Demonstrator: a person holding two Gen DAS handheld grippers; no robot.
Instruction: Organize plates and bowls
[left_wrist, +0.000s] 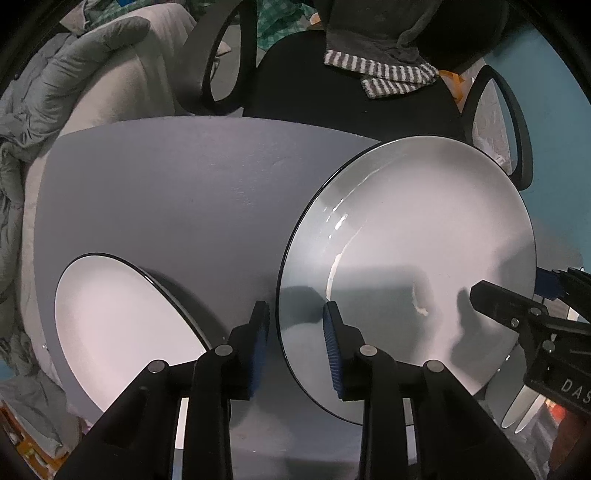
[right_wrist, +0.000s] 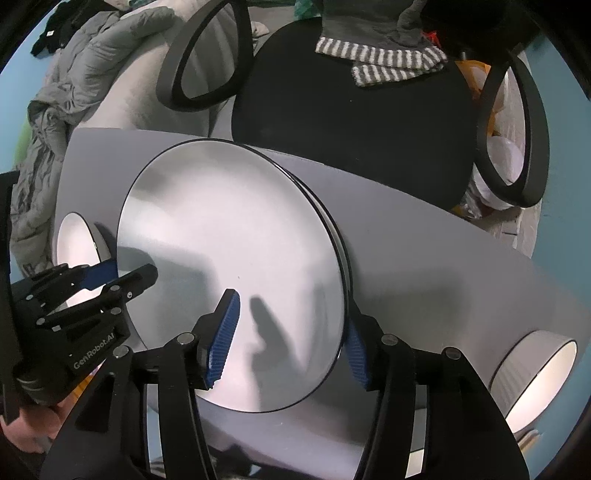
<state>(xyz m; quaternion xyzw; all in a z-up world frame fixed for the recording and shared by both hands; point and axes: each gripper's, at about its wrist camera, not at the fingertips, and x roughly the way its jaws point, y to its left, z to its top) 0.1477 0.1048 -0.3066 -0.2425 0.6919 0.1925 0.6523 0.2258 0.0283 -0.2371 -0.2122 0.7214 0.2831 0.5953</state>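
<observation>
A large white plate with a dark rim lies on the grey table, on top of another plate whose edge shows under it. My left gripper is open and straddles the large plate's left rim, one finger over the plate and one outside it. My right gripper is open and straddles its right rim, with the left pad over the plate. A smaller white plate lies to the left. A white bowl stands at the right.
A black office chair with a striped cloth on it stands behind the table. A grey jacket lies at the back left. The table's far edge runs just behind the plates.
</observation>
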